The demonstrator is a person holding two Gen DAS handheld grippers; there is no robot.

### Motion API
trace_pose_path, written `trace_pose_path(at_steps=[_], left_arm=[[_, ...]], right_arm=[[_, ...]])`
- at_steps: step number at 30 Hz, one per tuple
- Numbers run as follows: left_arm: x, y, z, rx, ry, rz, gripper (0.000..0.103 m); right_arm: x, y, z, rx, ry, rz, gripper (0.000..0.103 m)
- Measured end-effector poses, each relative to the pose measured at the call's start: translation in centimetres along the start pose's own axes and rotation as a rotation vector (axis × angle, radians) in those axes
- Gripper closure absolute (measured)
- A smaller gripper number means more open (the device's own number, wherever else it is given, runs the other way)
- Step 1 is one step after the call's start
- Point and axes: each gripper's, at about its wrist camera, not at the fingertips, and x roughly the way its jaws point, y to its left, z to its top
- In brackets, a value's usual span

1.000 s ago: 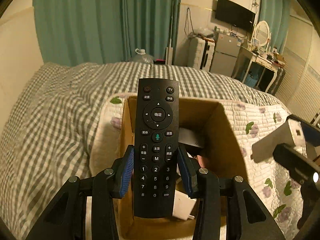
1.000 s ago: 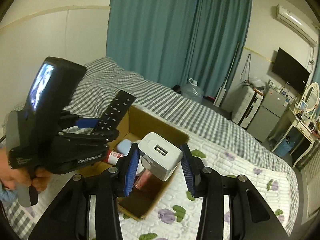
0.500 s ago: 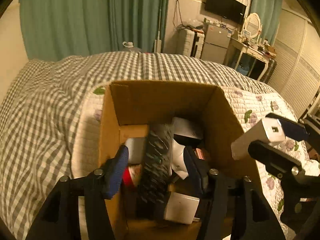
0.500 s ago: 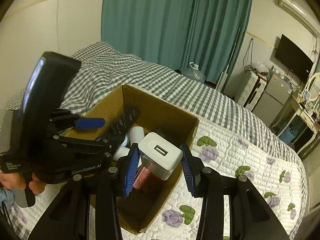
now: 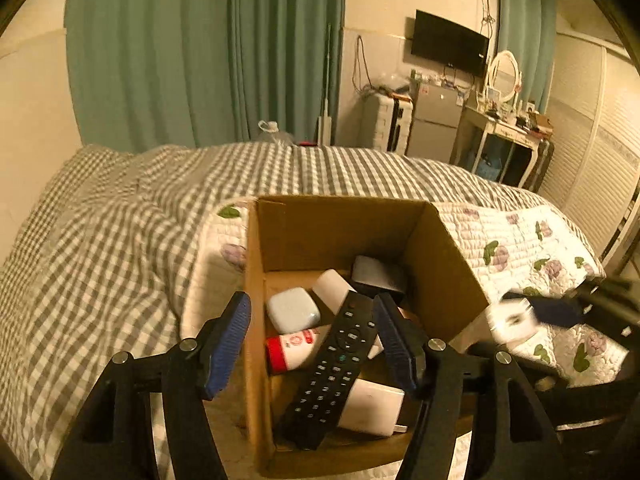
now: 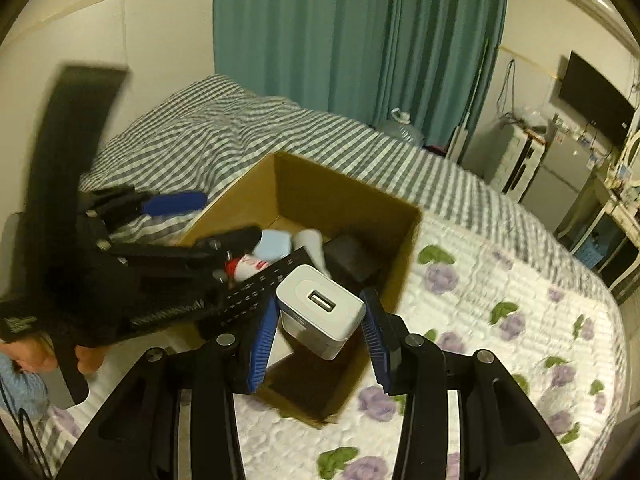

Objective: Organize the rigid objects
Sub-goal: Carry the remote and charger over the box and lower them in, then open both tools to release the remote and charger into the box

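A white USB charger block (image 6: 320, 308) sits clamped between the blue pads of the right tool (image 6: 318, 332), port face up, poised over the near corner of an open cardboard box (image 6: 400, 248) on a bed. The grip takes the block by its flat sides, apparently so it can be let go cleanly into the carton. In the left wrist view the same block appears only as a blur at 3 o'clock, just outside the box wall.

Inside the box, a black remote control (image 5: 332, 364) lies on a slant, its head toward 12 o'clock, propped on a white adapter (image 5: 372, 406) beneath it. Around it rest a pale rounded case (image 5: 293, 314), a red-capped white bottle (image 5: 294, 346), a white oblong item (image 5: 334, 286) and, toward 1 o'clock, a dark flat object with a light top, too shadowed to identify. The pile leaves the clearest gap at the near right corner, which seems the likely reason the charger is held there.

The left tool (image 5: 316, 338) stands wide open and holds nothing, its pads straddling the box's left wall and the remote, touching neither.

The box rests on a floral quilt (image 6: 500, 320) laid across a grey checked bedspread (image 5: 112, 240), with green curtains (image 5: 200, 52) behind at 12 o'clock.
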Motion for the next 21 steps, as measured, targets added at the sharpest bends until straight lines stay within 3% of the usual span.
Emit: trace_pose_path(at_steps=[6, 9, 11, 12, 21], left_arm=[[0.3, 1.1, -0.3, -0.019, 0.004, 0.019, 0.036], [0.4, 1.9, -0.4, -0.037, 0.005, 0.021, 0.036], [0.4, 2.1, -0.4, -0.045, 0.004, 0.017, 0.036], [0.2, 2.4, -0.3, -0.063, -0.007, 0.008, 0.036], [-1.4, 0.9, -0.1, -0.006, -0.063, 0.019, 0.034]], right_arm=[[3.5, 0.5, -0.4, 0.04, 0.057, 0.023, 0.061], [4.6, 0.0, 0.1, 0.083, 0.049, -0.019, 0.058], [4.5, -0.8, 0.5, 0.126, 0.004, -0.083, 0.023], [4.3, -1.1, 0.6, 0.144, -0.022, -0.092, 0.02], [1.3, -2.4, -0.1, 0.164, -0.118, -0.163, 0.019]])
